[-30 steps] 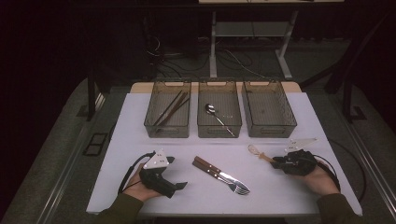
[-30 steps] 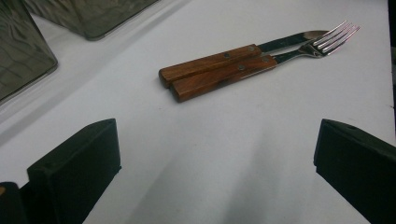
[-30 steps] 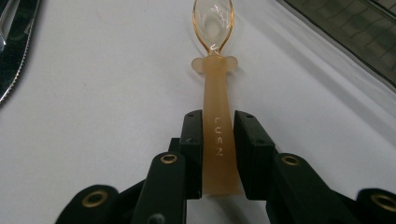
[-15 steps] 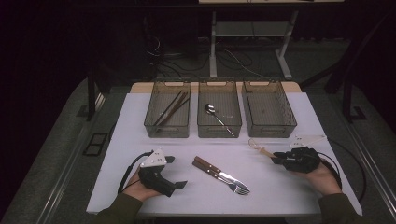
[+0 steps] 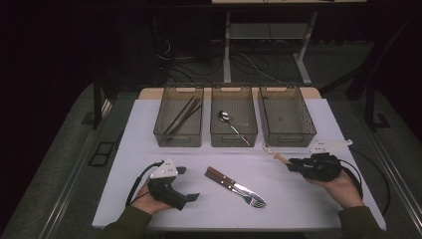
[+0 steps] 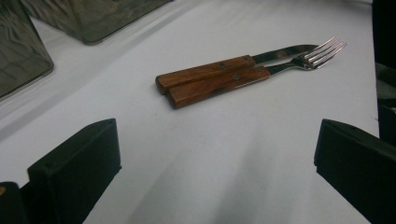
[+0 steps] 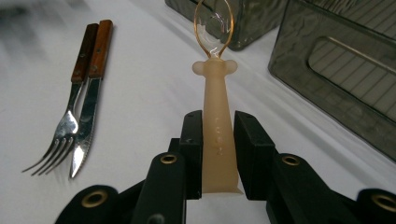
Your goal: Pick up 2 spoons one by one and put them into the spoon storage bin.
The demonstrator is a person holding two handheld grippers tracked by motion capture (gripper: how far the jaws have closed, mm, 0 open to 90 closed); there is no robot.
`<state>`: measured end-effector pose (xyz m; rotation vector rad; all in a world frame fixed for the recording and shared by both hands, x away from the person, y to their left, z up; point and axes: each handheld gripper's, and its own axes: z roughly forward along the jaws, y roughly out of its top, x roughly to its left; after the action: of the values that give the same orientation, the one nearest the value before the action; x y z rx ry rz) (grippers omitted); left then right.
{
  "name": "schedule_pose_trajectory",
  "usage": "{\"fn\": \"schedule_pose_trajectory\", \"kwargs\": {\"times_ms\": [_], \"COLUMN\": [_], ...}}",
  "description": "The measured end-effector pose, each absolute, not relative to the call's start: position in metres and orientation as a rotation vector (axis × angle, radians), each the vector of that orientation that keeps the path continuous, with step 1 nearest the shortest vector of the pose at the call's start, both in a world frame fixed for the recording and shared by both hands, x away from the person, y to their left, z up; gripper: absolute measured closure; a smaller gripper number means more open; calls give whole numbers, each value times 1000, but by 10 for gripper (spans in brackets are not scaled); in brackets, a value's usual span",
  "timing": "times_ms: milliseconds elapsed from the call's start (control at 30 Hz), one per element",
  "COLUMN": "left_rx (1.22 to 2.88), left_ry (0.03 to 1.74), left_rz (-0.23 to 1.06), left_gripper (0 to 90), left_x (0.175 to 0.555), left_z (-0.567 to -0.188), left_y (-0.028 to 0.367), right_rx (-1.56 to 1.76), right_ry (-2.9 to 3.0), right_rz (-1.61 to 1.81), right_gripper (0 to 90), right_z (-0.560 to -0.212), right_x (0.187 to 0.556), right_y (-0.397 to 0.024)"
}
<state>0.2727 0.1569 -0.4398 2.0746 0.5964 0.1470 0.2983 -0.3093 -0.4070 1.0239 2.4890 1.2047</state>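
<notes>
My right gripper [image 5: 294, 164] [image 7: 218, 135] is shut on the pale handle of a small plastic spoon [image 7: 215, 112] [image 5: 274, 153], held a little above the white table; its clear bowl points toward the bins. A wood-handled fork [image 5: 238, 188] [image 6: 247, 77] and knife [image 5: 230, 180] [image 6: 219, 69] lie side by side mid-table. My left gripper [image 5: 190, 183] [image 6: 215, 163] rests on the table at the left, open, jaws wide apart with nothing between them, pointing at the fork and knife.
Three smoky plastic bins stand in a row at the back: the left bin [image 5: 180, 140] holds chopsticks [image 5: 182, 114], the middle bin [image 5: 234, 140] a metal spoon [image 5: 232, 124], and the right bin [image 5: 288, 139] looks empty. The table's front edge [image 5: 239, 229] is close to both hands.
My right gripper has lifted slightly with the plastic spoon in it. The left gripper, fork and knife have stayed put.
</notes>
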Motion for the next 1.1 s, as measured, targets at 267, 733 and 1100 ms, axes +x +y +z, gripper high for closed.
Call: {"fn": "schedule_pose_trajectory", "kwargs": {"times_ms": [267, 733, 1100], "left_rx": [2072, 2067, 2056], "left_ry": [599, 610, 613], "left_rz": [145, 143, 146], "left_gripper": [0, 0, 0], "left_x": [273, 272, 273], "left_z": [-440, -441, -440], "left_y": [156, 156, 158], "right_rx": [1012, 1033, 1002], "right_ry": [2470, 2444, 2429], "right_rz": [1234, 1284, 1325], "right_gripper": [734, 733, 734], "right_z": [-399, -390, -382], "right_x": [301, 319, 333], "right_y": [-299, -283, -268]}}
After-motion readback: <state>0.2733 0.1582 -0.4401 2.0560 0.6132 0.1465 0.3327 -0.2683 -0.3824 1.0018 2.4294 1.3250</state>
